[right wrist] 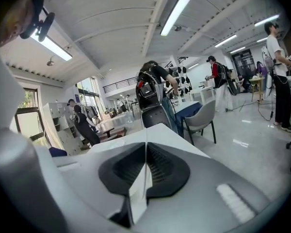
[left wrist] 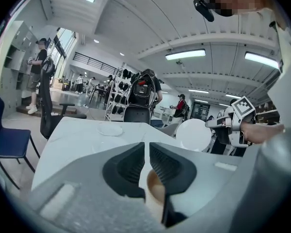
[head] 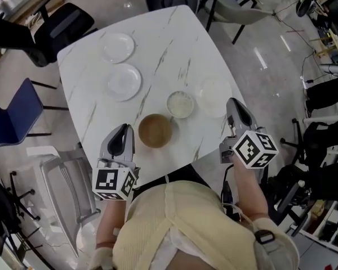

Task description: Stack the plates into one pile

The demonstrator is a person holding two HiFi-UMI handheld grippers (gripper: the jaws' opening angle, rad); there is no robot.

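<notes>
My right gripper (head: 231,103) is shut on the rim of a white plate (head: 213,97), which it holds lifted and tilted over the table's right side. In the right gripper view that rim shows as a white sliver (right wrist: 138,193) between the closed jaws. From the left gripper view the plate (left wrist: 194,134) shows as a full disc. My left gripper (head: 127,129) hovers by the near edge, just left of a brown plate (head: 155,130). Its jaws stand almost together, and a brown patch (left wrist: 155,188) shows low in the slit. A small pale bowl (head: 181,104) sits behind the brown plate.
Two clear plates (head: 117,46) (head: 123,81) lie at the far left of the white marble table (head: 174,44). Around it stand a black office chair (head: 62,24), a blue chair (head: 14,114), a grey chair (head: 236,7) and a pale chair (head: 65,179).
</notes>
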